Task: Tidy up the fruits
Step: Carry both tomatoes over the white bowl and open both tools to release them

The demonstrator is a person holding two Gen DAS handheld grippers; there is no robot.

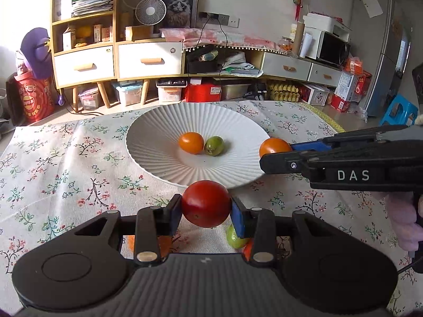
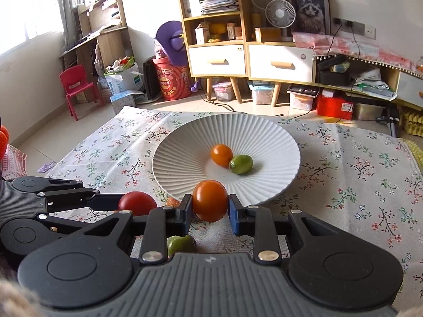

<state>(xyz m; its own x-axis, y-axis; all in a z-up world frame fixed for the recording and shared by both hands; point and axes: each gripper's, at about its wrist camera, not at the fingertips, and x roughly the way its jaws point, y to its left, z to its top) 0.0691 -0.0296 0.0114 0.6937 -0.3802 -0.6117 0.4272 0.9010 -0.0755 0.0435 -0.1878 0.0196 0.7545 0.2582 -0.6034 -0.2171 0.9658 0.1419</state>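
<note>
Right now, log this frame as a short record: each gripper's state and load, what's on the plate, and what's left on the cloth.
left gripper: shut on red tomato, near the plate's front rim
right gripper: shut on orange tomato, at the plate's near rim
white plate: holds one small orange tomato touching one green tomato
floral cloth: at least one green fruit below the grippers, partly hidden

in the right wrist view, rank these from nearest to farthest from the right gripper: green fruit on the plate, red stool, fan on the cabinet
1. green fruit, in the plate's middle, just ahead of the right gripper
2. red stool, on the floor, far left
3. fan, on the cabinet by the back wall
</note>
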